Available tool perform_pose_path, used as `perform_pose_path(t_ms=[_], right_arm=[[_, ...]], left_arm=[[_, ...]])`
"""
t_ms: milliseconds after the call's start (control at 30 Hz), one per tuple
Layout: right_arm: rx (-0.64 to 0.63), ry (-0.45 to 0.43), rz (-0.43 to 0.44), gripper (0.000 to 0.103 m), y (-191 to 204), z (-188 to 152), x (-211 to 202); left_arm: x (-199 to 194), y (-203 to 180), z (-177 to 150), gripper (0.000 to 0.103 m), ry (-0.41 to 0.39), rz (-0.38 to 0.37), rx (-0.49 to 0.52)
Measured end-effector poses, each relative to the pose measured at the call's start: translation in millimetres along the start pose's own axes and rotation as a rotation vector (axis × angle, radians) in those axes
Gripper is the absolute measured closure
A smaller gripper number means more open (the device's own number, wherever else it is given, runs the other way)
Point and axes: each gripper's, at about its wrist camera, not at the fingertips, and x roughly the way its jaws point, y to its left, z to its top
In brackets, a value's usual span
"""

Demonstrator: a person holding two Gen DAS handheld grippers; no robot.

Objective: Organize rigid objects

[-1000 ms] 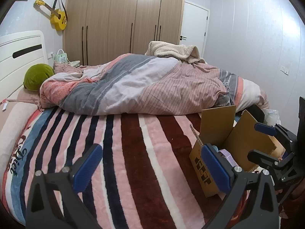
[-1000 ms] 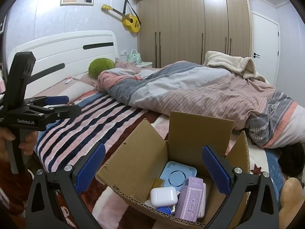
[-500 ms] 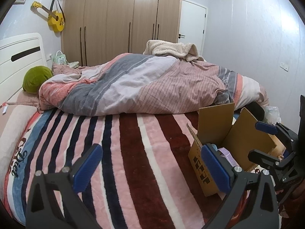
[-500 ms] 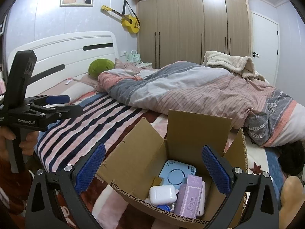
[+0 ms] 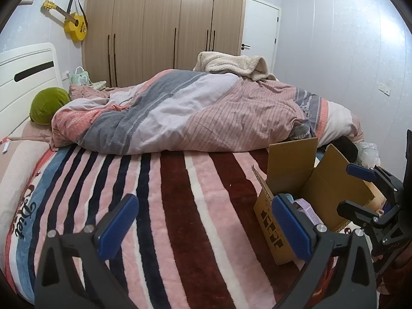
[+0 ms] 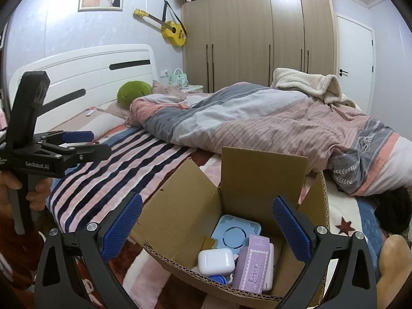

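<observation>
Box: a brown cardboard box [image 6: 239, 180] sits on the striped blanket [image 5: 180, 206], flaps open.
Inside the box: a white case [image 6: 216, 261], a purple carton [image 6: 253, 267] and a light blue round-patterned thing [image 6: 235, 233], packed close together.
Right gripper [image 6: 207, 228]: above the box, jaws wide apart, holding nothing.
Left gripper [image 5: 203, 225]: over the blanket, just left of the box, jaws wide apart, holding nothing.
Behind: a rumpled quilt [image 5: 193, 113] and a green pillow [image 5: 47, 104].
</observation>
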Motion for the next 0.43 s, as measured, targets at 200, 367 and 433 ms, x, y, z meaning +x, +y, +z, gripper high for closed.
perform_pose_path(t_ms=[200,367,433], right_arm=[[-0.002,-0.001,0.003,0.001,-0.6,0.4,1.3],[0.001,-0.001,0.003,0.001,0.0,0.2,1.1],[0.001,-0.001,0.001,0.001,0.7,0.4,1.6]], left_arm=[[0.1,0.8,0.2,0.000,0.000,0.001,0.001],[0.8,0.9,0.3,0.000,-0.003,-0.002,0.001],[1.9,1.3,0.3,0.000,-0.002,0.000,0.002]])
